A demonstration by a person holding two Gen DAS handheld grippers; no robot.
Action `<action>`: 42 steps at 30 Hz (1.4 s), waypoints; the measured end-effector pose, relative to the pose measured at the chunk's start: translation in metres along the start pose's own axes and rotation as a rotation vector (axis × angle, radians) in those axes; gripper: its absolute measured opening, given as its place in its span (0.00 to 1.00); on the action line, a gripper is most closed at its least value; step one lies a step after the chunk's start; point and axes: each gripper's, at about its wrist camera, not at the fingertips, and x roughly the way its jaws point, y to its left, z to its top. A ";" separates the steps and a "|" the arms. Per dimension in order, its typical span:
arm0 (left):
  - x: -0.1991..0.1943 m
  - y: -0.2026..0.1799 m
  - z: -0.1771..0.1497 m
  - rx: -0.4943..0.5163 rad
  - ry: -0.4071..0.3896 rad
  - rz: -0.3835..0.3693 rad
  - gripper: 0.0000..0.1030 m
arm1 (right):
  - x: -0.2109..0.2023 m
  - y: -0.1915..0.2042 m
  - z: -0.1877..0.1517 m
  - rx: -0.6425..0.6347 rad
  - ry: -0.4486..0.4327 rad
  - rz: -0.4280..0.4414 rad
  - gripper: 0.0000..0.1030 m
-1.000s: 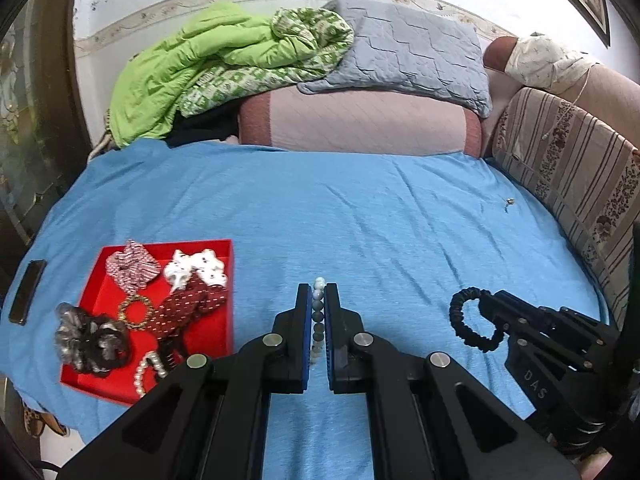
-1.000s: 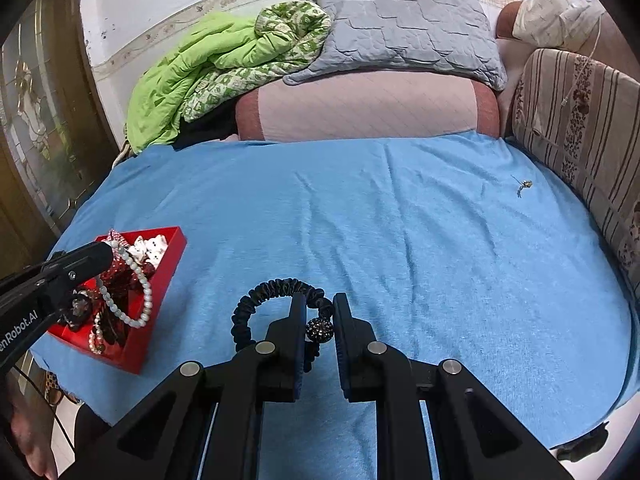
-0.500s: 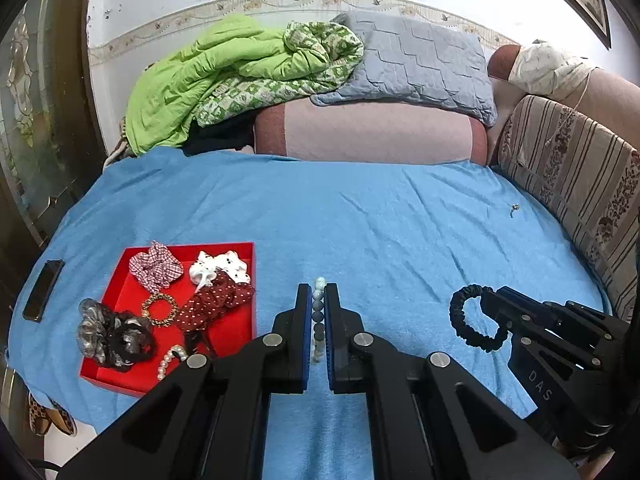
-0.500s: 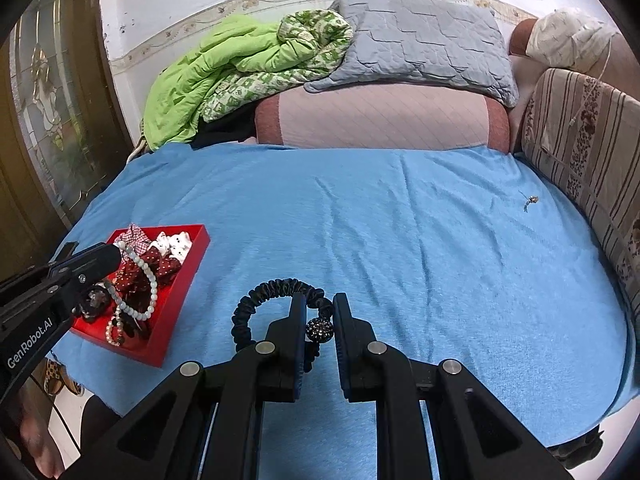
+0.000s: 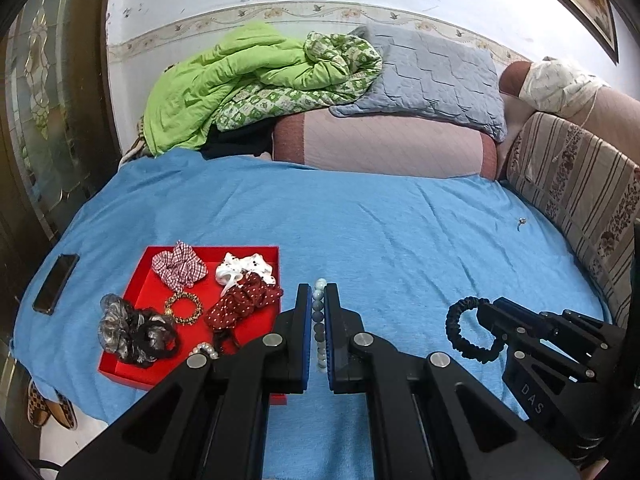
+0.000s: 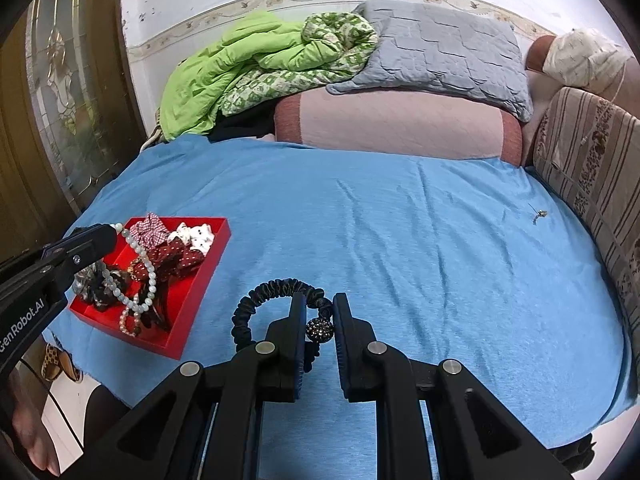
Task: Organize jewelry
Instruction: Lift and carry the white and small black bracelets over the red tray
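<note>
My left gripper is shut on a string of pale blue-white beads, which stands upright between its pads. In the right wrist view that bead string hangs in a loop from the left gripper, over the red tray. My right gripper is shut on a black ruffled hair tie at its sparkly bead. In the left wrist view the tie hangs off the right gripper above the sheet. The tray holds scrunchies, a gold bracelet and a pearl bracelet.
A blue sheet covers the bed. A dark phone lies left of the tray. A small metal trinket rests far right. Pillows and a green blanket pile at the back; a striped cushion borders the right. Shoes sit on the floor.
Both grippers have shifted left and lifted slightly, so the tray sits further right and fuller in both views. Both grips are unchanged.
</note>
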 end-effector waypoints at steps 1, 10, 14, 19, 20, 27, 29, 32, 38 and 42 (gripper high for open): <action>-0.001 0.003 0.000 -0.005 0.000 0.002 0.05 | 0.000 0.002 0.000 -0.004 0.000 0.001 0.15; -0.009 0.027 0.001 -0.028 -0.011 0.035 0.05 | 0.000 0.032 0.007 -0.055 -0.002 0.019 0.15; -0.008 0.045 -0.001 -0.049 -0.005 0.049 0.05 | 0.003 0.044 0.010 -0.073 0.002 0.034 0.15; -0.003 0.067 -0.004 -0.074 0.007 0.078 0.05 | 0.009 0.071 0.013 -0.118 0.010 0.062 0.15; -0.001 0.072 -0.005 -0.081 0.011 0.084 0.05 | 0.011 0.076 0.014 -0.125 0.013 0.069 0.15; 0.012 0.097 -0.010 -0.117 0.036 0.106 0.05 | 0.026 0.104 0.022 -0.159 0.039 0.111 0.15; 0.015 0.104 -0.011 -0.122 0.041 0.116 0.05 | 0.030 0.113 0.025 -0.175 0.043 0.118 0.15; 0.018 0.114 -0.010 -0.125 0.042 0.132 0.05 | 0.035 0.123 0.027 -0.193 0.046 0.128 0.15; 0.020 0.137 -0.005 -0.125 0.036 0.161 0.05 | 0.046 0.151 0.032 -0.237 0.048 0.165 0.15; 0.023 0.153 0.000 -0.124 0.035 0.180 0.05 | 0.053 0.164 0.034 -0.253 0.051 0.180 0.15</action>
